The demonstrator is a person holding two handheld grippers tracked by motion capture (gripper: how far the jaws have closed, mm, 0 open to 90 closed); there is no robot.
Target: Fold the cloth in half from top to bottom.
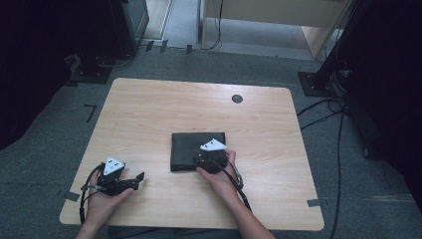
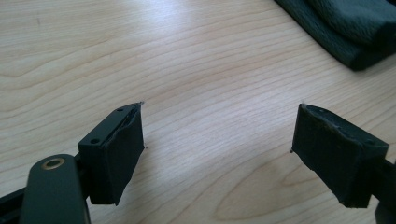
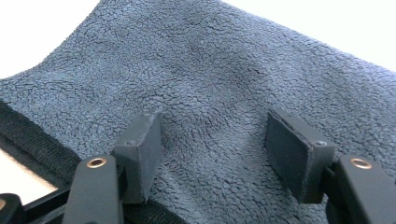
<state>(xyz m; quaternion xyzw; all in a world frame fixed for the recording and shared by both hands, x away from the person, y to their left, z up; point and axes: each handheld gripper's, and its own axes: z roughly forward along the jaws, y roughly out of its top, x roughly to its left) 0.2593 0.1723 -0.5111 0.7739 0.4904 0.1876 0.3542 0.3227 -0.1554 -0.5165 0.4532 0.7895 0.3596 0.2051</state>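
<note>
A dark folded fleecy cloth [image 1: 191, 147] lies flat a little right of the middle of the wooden table [image 1: 149, 109]. My right gripper [image 1: 211, 158] hovers over the cloth's near right corner. In the right gripper view its jaws stand apart above the cloth's nap [image 3: 210, 70], and the right gripper [image 3: 215, 140] pinches nothing. My left gripper [image 1: 138, 178] rests low near the table's front left, pointing right. In the left gripper view the left gripper [image 2: 219, 130] is open over bare wood, with the cloth [image 2: 355, 28] far off at the upper right.
A small dark round cap [image 1: 237, 98] sits in the tabletop near the far edge. Black stand bases [image 1: 92, 74] and cables [image 1: 323, 112] lie on the grey floor around the table. A pale wooden cabinet [image 1: 278, 15] stands behind.
</note>
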